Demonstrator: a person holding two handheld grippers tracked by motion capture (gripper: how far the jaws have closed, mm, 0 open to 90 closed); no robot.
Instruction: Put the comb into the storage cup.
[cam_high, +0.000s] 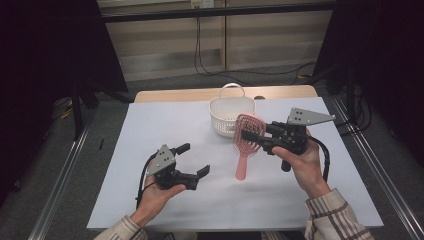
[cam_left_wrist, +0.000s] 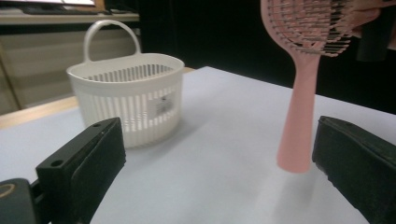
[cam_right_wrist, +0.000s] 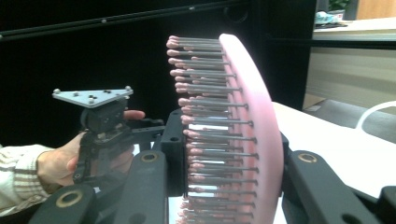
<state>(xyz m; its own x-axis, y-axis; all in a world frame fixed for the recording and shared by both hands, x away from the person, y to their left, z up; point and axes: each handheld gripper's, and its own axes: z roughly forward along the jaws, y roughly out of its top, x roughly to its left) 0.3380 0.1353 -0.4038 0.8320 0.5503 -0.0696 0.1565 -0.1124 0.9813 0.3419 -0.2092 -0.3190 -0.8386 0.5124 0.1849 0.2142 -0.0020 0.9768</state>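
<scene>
Hairbrush work at a table (cam_high: 150, 130), seen from the high view: the right gripper (cam_high: 252, 140) pinches the head of a pink paddle hairbrush (cam_high: 246, 145) between its fingers, holding it upright with the handle hanging down toward the pale table top, just in front of a white slotted basket (cam_high: 230, 111). The left gripper (cam_high: 196, 160) sits well apart to the brush's left, its fingers spread and holding nothing.

From the left gripper view, the two black fingers (cam_left_wrist: 84, 163) stand wide, the basket (cam_left_wrist: 128, 95) beyond one of them and the hairbrush (cam_left_wrist: 299, 116) rising near the other; whether the handle's end touches the table or hangs just above it cannot be told.

From the right gripper view, the fingers (cam_right_wrist: 317, 186) clamp the brush head (cam_right_wrist: 254, 116) edge-on across its width, rows of ball-tipped bristles pointing toward the left gripper (cam_right_wrist: 100, 121) and the hand behind it.

Judged from its look, the brush is light, rigid moulded plastic, smooth and a little slippery on its back, with springy bristles that give no firm purchase. The plain, slim handle looks the better place for a second grip, taken across its flatter sides.
</scene>
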